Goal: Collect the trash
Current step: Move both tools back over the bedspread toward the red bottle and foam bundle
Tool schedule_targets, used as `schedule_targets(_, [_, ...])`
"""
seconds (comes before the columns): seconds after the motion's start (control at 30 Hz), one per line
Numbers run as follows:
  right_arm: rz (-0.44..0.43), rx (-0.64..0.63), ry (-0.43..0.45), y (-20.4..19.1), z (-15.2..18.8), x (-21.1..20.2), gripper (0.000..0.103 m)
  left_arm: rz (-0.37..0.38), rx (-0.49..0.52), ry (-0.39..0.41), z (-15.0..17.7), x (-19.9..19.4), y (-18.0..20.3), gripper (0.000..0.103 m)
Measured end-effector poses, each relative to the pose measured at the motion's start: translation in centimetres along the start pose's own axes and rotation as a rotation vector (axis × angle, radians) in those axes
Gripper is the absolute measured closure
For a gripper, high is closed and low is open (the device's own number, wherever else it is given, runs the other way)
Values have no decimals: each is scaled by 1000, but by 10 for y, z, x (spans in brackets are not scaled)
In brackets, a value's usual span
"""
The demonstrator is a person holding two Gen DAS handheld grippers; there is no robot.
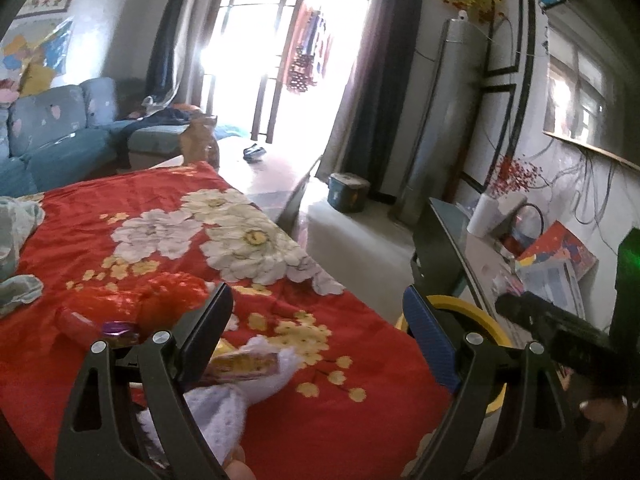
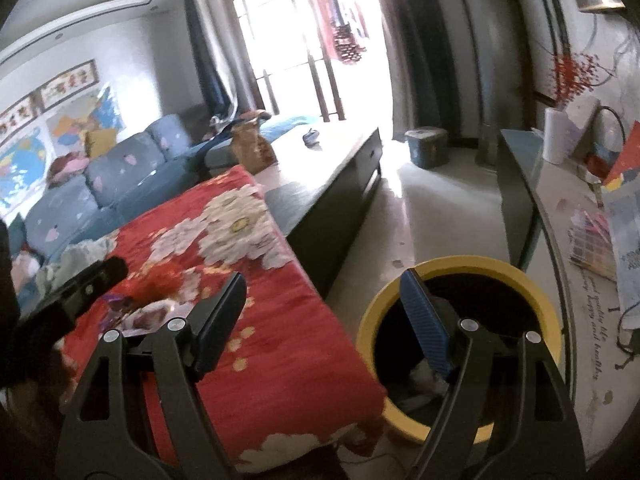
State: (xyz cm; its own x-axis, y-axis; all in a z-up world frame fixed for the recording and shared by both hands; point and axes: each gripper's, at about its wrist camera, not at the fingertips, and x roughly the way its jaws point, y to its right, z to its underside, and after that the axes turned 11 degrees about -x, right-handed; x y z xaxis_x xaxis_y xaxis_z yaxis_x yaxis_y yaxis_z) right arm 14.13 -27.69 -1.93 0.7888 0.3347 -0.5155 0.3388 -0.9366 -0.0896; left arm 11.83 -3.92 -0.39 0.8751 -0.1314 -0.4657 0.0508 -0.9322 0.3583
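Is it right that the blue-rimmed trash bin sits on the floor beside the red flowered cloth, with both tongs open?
Not quite: the trash bin has a yellow rim, not blue, as the right wrist view shows. It does sit on the floor beside the red flowered cloth, and both the left tongs and right tongs are open.

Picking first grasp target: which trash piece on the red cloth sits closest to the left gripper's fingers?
The yellow wrapper, lying on the white tissue just beside the left finger. The purple wrapper and pink one lie farther left.
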Motion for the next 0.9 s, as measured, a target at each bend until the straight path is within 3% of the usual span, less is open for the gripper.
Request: schedule_targets(0.9, [-241, -166, -111, -130, 13, 15, 32, -148, -119, 75, -37, -30, -99, 18])
